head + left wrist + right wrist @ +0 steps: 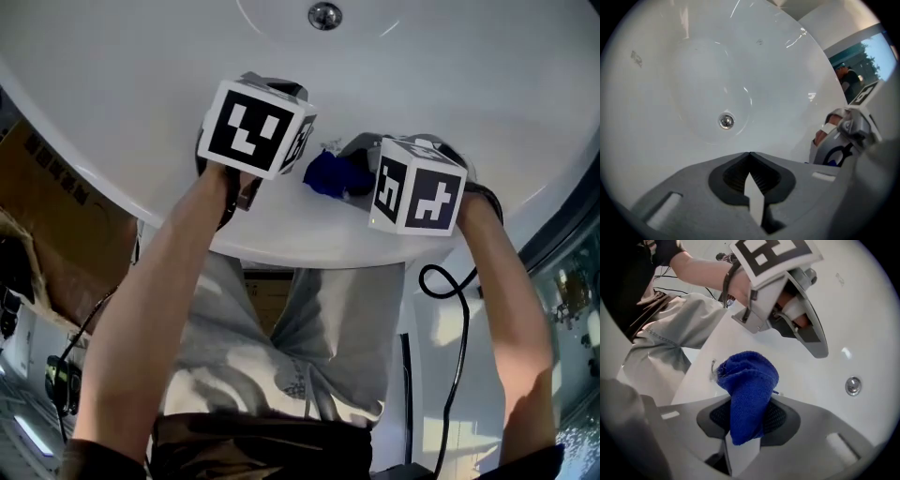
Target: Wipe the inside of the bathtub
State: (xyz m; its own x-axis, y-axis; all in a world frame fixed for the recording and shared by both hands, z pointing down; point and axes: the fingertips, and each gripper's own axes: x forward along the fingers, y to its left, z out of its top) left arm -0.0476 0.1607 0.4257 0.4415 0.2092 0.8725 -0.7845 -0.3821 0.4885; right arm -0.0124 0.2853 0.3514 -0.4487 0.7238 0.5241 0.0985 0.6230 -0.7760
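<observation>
Right gripper view first: pinched tight in the right gripper [749, 401], a bunched blue cloth [750, 376], long end poking forward past the jaws. Held over the near rim of the bathtub [487, 84], seemingly not pressed on the inside yet, hard to be sure. Basin floor and drain [324, 15] lying ahead and below, toward the far side. Left gripper [749, 154] closed on nothing, just alongside on the left. Both forearms stretched forward over the rim. Probably calls for a reach forward and down, cloth end leading.

Cloth [326, 174] partly behind hand-held gripper [364, 173]
</observation>
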